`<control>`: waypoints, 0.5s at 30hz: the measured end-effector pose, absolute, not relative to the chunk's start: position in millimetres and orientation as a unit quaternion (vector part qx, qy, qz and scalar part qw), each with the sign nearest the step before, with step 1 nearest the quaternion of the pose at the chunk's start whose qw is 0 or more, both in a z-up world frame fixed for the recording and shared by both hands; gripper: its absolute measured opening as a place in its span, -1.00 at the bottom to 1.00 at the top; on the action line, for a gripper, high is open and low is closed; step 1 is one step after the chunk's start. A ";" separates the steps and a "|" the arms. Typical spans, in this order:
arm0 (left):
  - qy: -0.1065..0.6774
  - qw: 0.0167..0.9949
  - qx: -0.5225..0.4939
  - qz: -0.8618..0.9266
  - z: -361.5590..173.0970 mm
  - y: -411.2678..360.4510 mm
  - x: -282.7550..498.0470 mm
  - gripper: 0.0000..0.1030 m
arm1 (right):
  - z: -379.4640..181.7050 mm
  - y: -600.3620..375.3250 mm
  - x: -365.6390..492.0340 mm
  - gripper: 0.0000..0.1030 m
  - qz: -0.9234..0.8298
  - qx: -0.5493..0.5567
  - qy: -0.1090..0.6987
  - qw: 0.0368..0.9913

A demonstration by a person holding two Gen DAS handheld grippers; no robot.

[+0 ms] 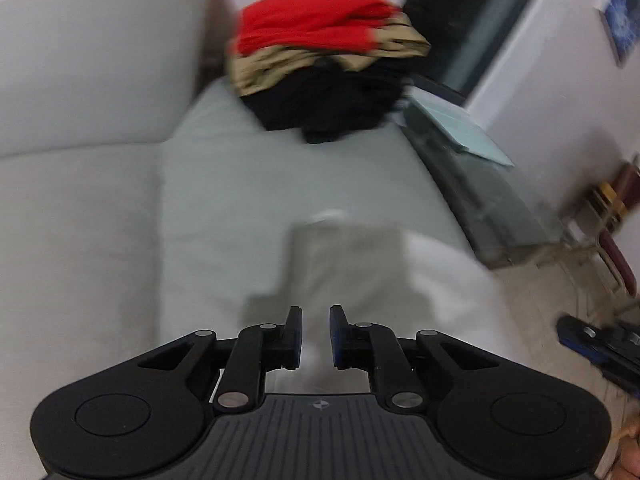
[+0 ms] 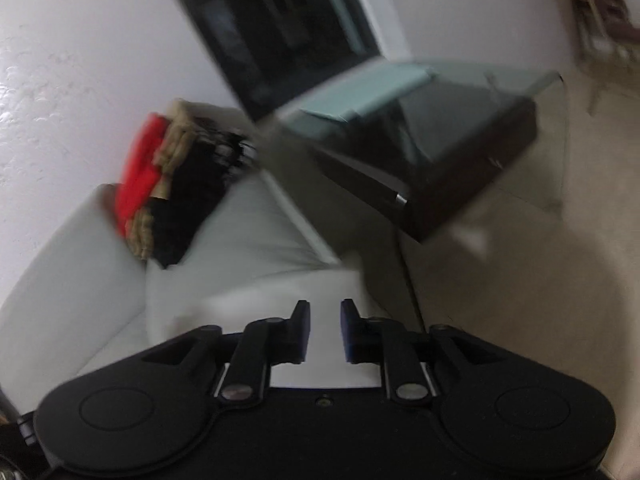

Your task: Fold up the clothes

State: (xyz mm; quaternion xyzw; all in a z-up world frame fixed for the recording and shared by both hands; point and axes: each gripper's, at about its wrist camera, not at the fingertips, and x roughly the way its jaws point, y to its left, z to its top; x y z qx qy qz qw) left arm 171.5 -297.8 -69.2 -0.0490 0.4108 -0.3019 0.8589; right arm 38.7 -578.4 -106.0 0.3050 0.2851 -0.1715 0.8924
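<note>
Clothes pile (image 1: 324, 60) on sofa (image 1: 80, 128) beside glass table (image 1: 480, 184)

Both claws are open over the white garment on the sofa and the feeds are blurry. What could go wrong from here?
1. Motion blur hides the edges of the white garment; the left claw or the right claw may pinch the wrong layer.
2. The white garment lies near the front edge of the sofa; a careless tug might pull it off.
3. The pile of clothes looks loosely stacked; a swing could topple it.
</note>
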 end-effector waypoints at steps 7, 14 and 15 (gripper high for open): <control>0.389 0.857 -0.015 -0.336 -63.6 -270.4 129.8 -0.57 | -101.9 -575.4 -15.4 -0.03 -0.144 0.282 0.268 0.910; 0.384 0.849 0.095 -0.350 -84.4 -345.2 107.3 -0.41 | -104.4 -527.8 -9.1 -0.68 -0.097 0.198 0.322 0.921; 0.401 0.841 0.117 -0.345 -90.8 -353.3 106.5 -0.39 | -108.1 -522.4 -7.8 -0.68 -0.100 0.181 0.335 0.919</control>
